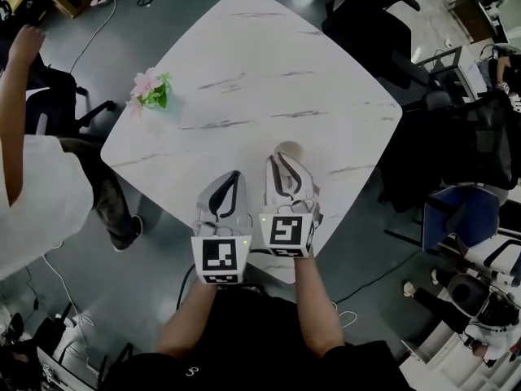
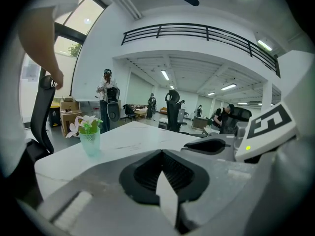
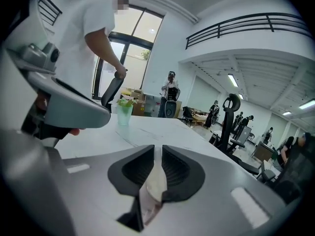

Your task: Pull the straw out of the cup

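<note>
My right gripper (image 1: pixel 285 163) sits low on the near part of the white marble table (image 1: pixel 269 63), right beside the left gripper (image 1: pixel 236 176); the two are close but apart. In the head view, a beige cup (image 1: pixel 286 148) stands right at the right gripper's tips, which partly cover it.

In the right gripper view, the right gripper (image 3: pixel 157 149) has its jaws drawn in to a narrow slot. A pale strip fills that slot from pad to pad, and I take it for the straw (image 3: pixel 157 178). Both dark pads press against it, so I read this as a grip on the straw. The strip runs down the slot towards the camera. Below it something beige and partly clear shows through the gap, but I can't tell whether that is the cup or more of the straw.

In the left gripper view, the left gripper (image 2: pixel 160 152) has its jaws clenched, with the pad tips meeting and nothing caught between them. It rests over bare table, well short of the cup.

A small green pot of flowers (image 1: pixel 152 90) stands near the table's far left edge, well apart from both grippers. A person in a white shirt (image 1: pixel 32 177) stands off that side.
</note>
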A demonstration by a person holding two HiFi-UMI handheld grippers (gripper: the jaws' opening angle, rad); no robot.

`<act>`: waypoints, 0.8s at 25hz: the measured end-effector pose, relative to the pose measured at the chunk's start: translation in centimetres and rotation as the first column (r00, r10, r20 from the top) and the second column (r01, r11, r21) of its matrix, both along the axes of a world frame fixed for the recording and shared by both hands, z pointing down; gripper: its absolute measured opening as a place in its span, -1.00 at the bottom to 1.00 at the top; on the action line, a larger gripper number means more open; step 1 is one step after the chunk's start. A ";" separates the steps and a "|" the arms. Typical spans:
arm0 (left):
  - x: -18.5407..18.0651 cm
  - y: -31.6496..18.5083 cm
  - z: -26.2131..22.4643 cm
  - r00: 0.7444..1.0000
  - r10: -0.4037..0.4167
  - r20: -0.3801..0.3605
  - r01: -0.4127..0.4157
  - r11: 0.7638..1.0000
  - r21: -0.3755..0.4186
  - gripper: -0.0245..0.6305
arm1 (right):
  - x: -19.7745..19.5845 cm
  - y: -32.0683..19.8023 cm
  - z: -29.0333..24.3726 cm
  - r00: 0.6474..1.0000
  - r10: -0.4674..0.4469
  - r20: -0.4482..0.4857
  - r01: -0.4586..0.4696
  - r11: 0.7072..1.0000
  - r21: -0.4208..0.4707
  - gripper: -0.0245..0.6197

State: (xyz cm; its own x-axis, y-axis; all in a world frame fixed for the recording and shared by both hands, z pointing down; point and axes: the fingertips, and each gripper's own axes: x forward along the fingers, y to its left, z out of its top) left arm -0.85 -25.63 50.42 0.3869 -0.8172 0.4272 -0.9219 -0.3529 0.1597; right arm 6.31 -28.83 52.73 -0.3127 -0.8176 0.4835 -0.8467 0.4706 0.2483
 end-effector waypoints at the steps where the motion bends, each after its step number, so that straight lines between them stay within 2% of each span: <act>1: 0.0 0.0 -0.3 1.000 0.003 0.002 -0.003 1.000 0.005 -0.92 | 0.1 0.0 -0.4 1.000 0.007 0.014 -0.007 1.000 0.010 -0.77; 10: 1.5 0.5 -3.1 0.999 0.039 0.015 -0.040 0.997 0.066 -0.92 | 2.1 0.8 -5.7 0.981 0.071 0.181 -0.093 0.989 0.113 -0.77; 17: 2.6 1.9 -5.6 0.998 0.065 0.026 -0.067 0.990 0.122 -0.92 | 4.7 2.7 -10.1 0.915 0.112 0.387 -0.185 0.970 0.157 -0.77; 20: 3.0 2.7 -6.5 0.997 0.071 0.033 -0.075 0.987 0.145 -0.92 | 5.8 3.7 -11.2 0.893 0.117 0.435 -0.208 0.964 0.166 -0.77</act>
